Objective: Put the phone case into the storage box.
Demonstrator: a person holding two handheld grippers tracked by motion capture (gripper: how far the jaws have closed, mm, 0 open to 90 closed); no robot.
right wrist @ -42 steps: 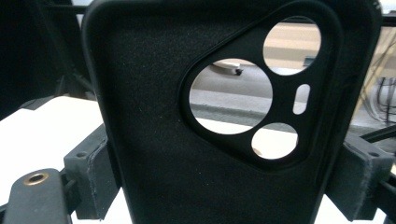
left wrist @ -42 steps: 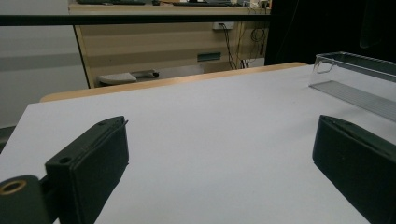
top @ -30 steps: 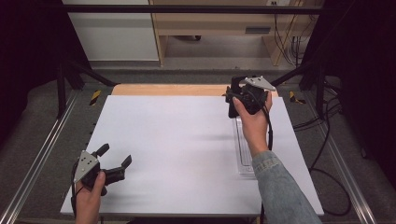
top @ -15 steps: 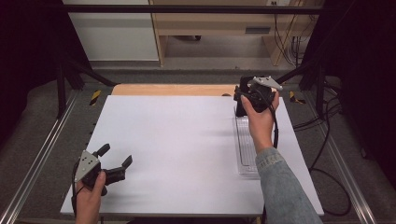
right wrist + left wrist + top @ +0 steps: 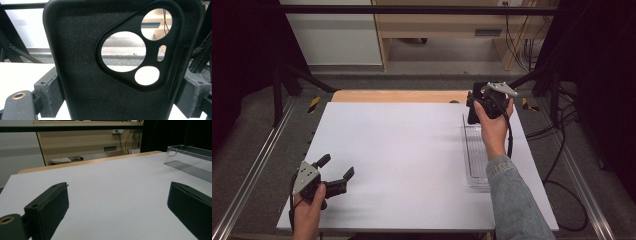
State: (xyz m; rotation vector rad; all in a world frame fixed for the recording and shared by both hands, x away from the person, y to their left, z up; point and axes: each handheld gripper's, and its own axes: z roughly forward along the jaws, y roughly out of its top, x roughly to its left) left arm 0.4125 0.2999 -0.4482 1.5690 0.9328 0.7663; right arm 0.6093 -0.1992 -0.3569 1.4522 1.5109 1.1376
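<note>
Black soft phone case with a triangular camera cut-out (image 5: 100, 65) is what I've got clamped in my right hand-held gripper (image 5: 482, 107); the right gripper view has the jaws pressing on its two long edges, the case standing upright between them, inner face toward the camera. From the high view that gripper sits at the far right of the white bench (image 5: 402, 165), over the far end of the clear plastic tray with a ribbed floor (image 5: 474, 160), which lies lengthwise along the bench's right side. Whether the case touches the tray I can't tell, my hand hides it. My left hand-held gripper (image 5: 337, 176) rests low at the near left corner, jaws spread wide with nothing between them, well apart from the tray; the left gripper view looks across bare bench toward the tray's wall (image 5: 190, 150). Step, as I judge it: carrying the case to the tray, placing not yet done. Next move likely calls for lowering over the tray floor, tipping the case flat so it clears the walls, then letting go. Left side idle.
</note>
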